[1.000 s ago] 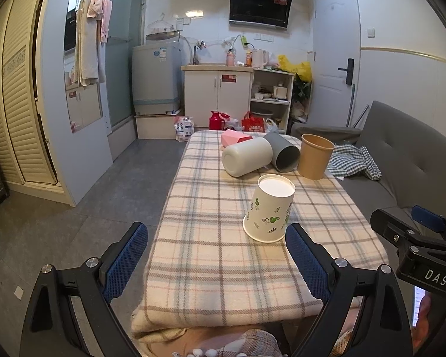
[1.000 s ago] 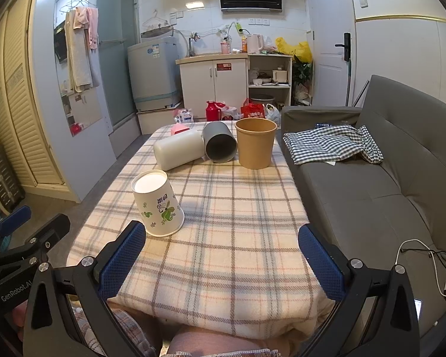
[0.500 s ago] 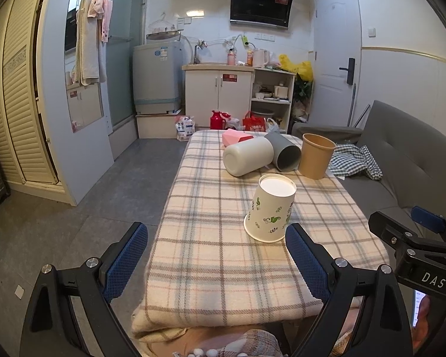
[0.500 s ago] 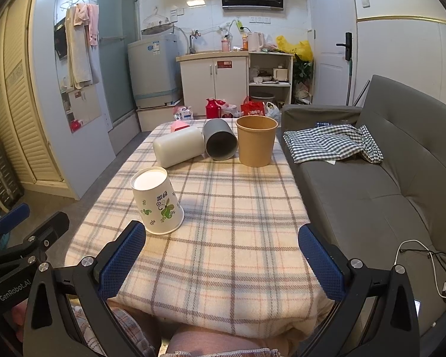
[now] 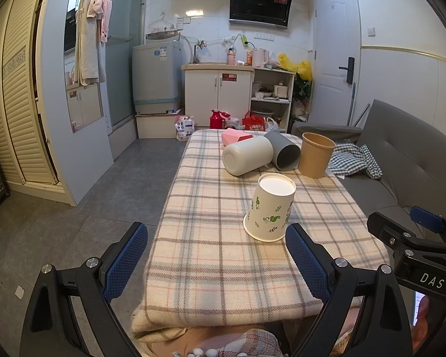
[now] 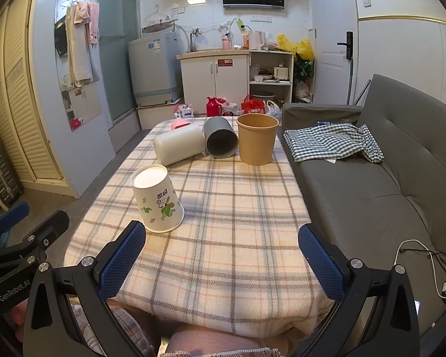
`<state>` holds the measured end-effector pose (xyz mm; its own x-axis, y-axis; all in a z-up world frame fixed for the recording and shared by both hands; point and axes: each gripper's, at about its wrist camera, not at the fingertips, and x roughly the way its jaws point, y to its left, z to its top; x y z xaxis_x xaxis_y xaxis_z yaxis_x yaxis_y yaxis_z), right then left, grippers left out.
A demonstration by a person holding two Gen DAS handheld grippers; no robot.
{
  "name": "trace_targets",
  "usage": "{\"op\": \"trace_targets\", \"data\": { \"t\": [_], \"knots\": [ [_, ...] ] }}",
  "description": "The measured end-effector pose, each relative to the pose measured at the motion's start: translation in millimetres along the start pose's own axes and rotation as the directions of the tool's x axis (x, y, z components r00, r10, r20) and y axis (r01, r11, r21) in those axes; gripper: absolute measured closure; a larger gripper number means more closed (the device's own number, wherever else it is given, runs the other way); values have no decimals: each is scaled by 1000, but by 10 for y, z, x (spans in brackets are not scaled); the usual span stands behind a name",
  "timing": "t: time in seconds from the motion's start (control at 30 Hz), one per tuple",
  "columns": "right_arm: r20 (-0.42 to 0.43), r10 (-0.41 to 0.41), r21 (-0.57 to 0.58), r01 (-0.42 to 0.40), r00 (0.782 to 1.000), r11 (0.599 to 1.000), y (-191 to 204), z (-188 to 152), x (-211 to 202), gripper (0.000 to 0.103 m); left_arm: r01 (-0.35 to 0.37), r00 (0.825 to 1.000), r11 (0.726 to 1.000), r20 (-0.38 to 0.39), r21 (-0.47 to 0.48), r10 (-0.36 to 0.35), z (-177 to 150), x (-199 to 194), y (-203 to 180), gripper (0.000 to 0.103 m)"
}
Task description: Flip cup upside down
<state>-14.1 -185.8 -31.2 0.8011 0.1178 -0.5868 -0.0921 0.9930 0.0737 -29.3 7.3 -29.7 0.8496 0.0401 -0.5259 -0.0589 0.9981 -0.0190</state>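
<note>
Paper cup (image 5: 270, 207) with green leaf print stands mouth-down on the plaid worktop (image 5: 211, 255), base up, near the front edge. Judged from this, the flip is done for that cup.

Left gripper (image 5: 217, 260) and right gripper (image 6: 221, 260) both hang short of the worktop edge, fingers spread wide, nothing between them.

Farther back: white cup (image 6: 179, 144) and grey cup (image 6: 220, 142) lying on their sides, brown cup (image 6: 257, 139) upright, mouth open.

If another flip follows, the brown cup looks the likely candidate. Approach level, pinch the wall at mid-height lightly so the paper does not buckle, lift clear, roll the wrist, set the rim flat. Keep clear of the grey cup just beside it.
</note>
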Motion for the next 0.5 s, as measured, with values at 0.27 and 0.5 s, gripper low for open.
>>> {"op": "trace_targets", "data": {
  "t": [0.27, 0.5],
  "knots": [
    [-1, 0, -1, 0, 1000, 1000, -1, 0, 2, 0, 0, 1000, 1000, 0, -1, 0, 3, 0, 3, 7],
    [-2, -1, -1, 1, 1000, 1000, -1, 1, 3, 0, 0, 1000, 1000, 3, 2, 0, 5, 2, -4, 7]
  ]
}}
